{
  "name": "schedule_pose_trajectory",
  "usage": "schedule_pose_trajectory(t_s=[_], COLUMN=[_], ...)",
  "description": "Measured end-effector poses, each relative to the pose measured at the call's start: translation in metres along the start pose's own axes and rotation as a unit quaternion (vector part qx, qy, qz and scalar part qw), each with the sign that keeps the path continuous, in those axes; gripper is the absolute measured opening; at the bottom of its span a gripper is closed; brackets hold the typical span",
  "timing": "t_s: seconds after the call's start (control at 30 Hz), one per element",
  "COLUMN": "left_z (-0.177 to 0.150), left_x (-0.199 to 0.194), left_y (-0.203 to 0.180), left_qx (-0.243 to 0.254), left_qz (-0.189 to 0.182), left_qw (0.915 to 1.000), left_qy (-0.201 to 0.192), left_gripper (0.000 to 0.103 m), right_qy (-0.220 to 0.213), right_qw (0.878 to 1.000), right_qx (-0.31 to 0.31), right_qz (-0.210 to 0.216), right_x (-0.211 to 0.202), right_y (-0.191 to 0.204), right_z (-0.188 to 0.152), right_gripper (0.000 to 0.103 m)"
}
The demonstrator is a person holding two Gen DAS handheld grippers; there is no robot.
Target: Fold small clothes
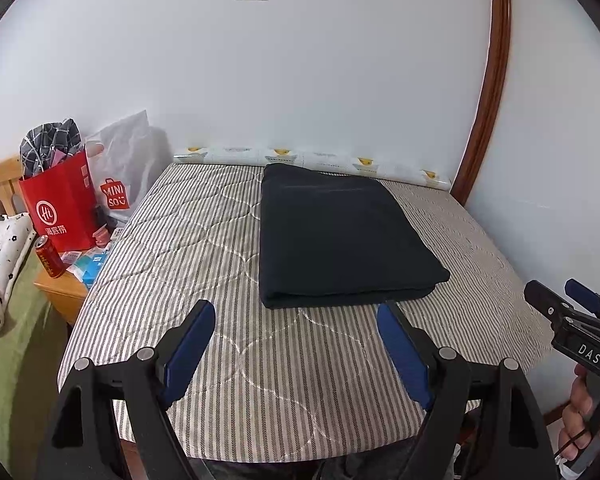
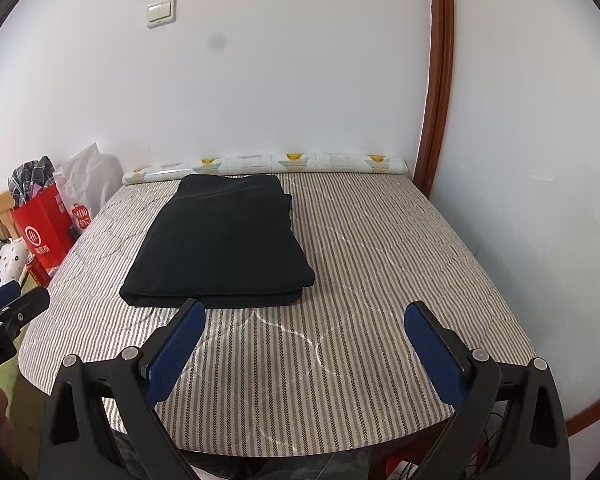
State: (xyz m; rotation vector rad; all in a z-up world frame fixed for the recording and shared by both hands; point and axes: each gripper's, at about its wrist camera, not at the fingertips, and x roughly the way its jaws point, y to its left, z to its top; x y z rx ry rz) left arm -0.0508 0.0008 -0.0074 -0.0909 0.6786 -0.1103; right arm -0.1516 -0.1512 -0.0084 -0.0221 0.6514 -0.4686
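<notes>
A dark navy garment [image 1: 340, 236] lies folded into a flat rectangle on the striped quilted pad [image 1: 172, 264], toward its back. It also shows in the right wrist view [image 2: 220, 240] on the pad [image 2: 380, 264]. My left gripper [image 1: 300, 316] is open and empty, held above the pad's front edge just short of the garment's near fold. My right gripper [image 2: 304, 316] is open and empty, in front of the garment's right corner. The right gripper shows at the far right of the left wrist view [image 1: 556, 296].
A red paper bag [image 1: 60, 200] with checked cloth, a white Miniso bag [image 1: 120, 176], a red can [image 1: 50, 256] and small boxes crowd a wooden nightstand at the left. A patterned roll [image 1: 312, 158] lies along the white wall. A brown door frame [image 1: 488, 120] rises at the right.
</notes>
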Motion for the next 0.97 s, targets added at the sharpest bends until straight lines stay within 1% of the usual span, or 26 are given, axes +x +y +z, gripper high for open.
schedule_pose_trajectory(t_s=[0.3, 0.47, 0.57, 0.9, 0.97], left_z=[-0.0006, -0.0011, -0.0008, -0.0002, 0.0008], left_x=[-0.0021, -0.0029, -0.0034, -0.0039, -0.0003], left_y=[0.0019, 0.0023, 0.0023, 0.0051, 0.0072], left_qx=[-0.004, -0.004, -0.004, -0.008, -0.009], left_qz=[-0.005, -0.009, -0.008, -0.008, -0.004], left_qw=[1.0000, 1.0000, 1.0000, 0.9999, 1.0000], left_qy=[0.000, -0.001, -0.002, -0.003, -0.002], left_gripper=[0.082, 0.082, 0.082, 0.082, 0.084], right_qy=[-0.003, 0.002, 0.005, 0.003, -0.001], right_qw=[1.000, 1.000, 1.000, 1.000, 1.000], right_qx=[0.001, 0.005, 0.004, 0.001, -0.003], right_qz=[0.003, 0.014, 0.004, 0.000, -0.003], right_x=[-0.0035, -0.0007, 0.0010, -0.0001, -0.0009], right_y=[-0.0011, -0.0034, -0.0022, -0.0006, 0.0001], right_z=[-0.0002, -0.0009, -0.0016, -0.0019, -0.0018], right_gripper=[0.099, 0.099, 0.099, 0.099, 0.099])
